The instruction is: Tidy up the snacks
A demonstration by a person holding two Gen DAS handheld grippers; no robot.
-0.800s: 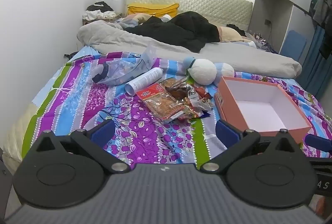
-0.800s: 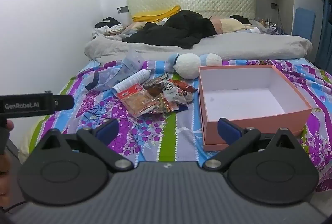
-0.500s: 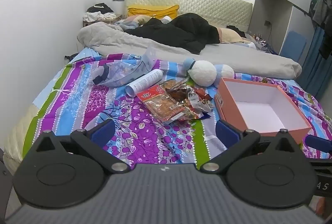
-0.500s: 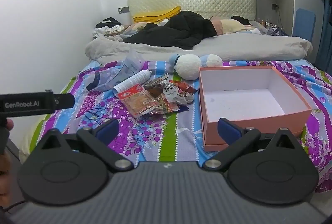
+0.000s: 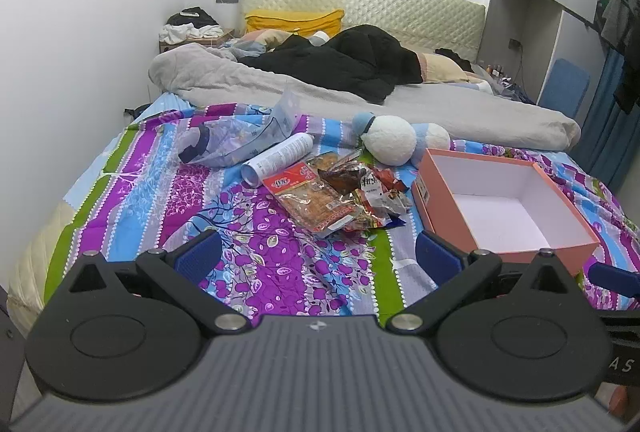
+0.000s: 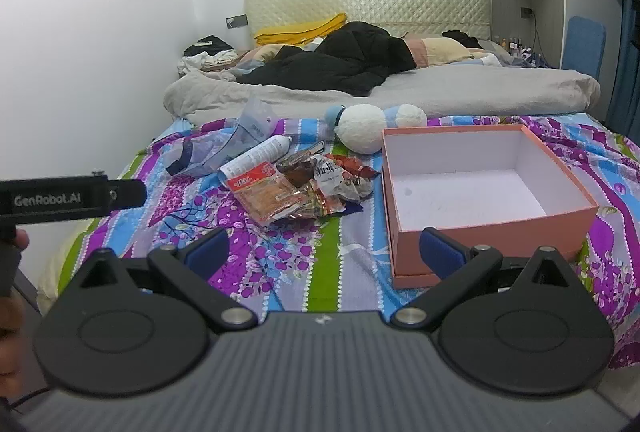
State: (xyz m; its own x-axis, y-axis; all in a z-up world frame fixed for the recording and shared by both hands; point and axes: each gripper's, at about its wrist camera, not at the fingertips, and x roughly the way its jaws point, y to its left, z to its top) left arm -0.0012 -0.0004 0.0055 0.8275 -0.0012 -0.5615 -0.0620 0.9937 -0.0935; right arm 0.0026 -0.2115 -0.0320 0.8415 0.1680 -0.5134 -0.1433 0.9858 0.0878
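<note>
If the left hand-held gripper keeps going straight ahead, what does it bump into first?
Probably the patterned bedspread, just short of the snack packets. The left hand-held gripper is open, tilted down and empty; depth is hard to judge.

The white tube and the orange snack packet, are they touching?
Cannot tell. In both wrist views the tube ends right at the packet's red top edge with no gap visible, but the tube may only overlap it in the picture.

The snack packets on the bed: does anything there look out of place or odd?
Yes. The snack packets lie in a loose heap beside the empty pink box, and a white spray can lies on its side touching the heap.
</note>
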